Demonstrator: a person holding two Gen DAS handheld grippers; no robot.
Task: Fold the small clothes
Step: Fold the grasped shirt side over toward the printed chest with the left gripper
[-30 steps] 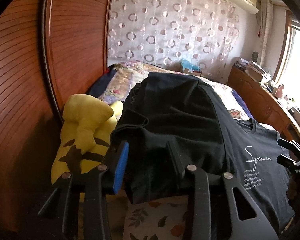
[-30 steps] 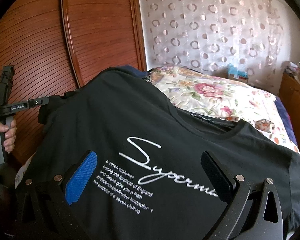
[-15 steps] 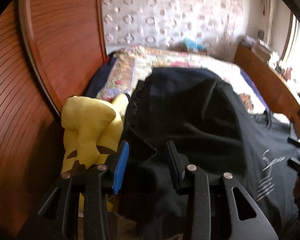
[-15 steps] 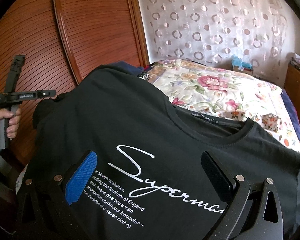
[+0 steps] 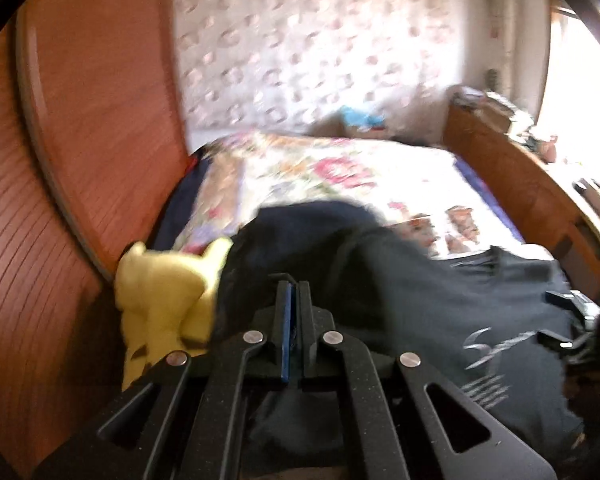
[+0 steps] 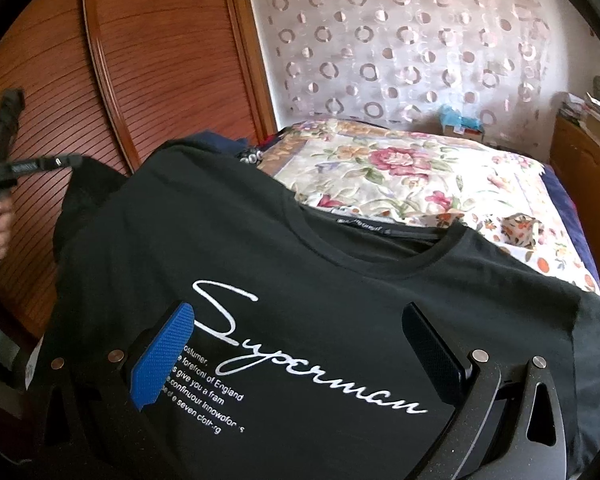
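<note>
One black t-shirt [image 5: 400, 292] on floral bed [image 5: 340, 168]. Left wrist view, blurred: left gripper [image 5: 291, 292] jaws pressed together, pinching shirt's left edge; yellow plush [image 5: 164, 300] just beside shirt. Right wrist view: right gripper [image 6: 300, 344] jaws wide apart, hovering over shirt [image 6: 300, 264] chest print, holding nothing; wooden headboard [image 6: 160, 60] behind.

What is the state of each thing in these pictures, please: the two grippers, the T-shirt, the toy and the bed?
Left gripper: shut on a fold of the shirt's fabric.
Right gripper: open, above the print.
Black T-shirt: print side up, one side bunched.
Yellow plush toy: beside the shirt, not gripped.
Bed: covered by a floral quilt.
</note>
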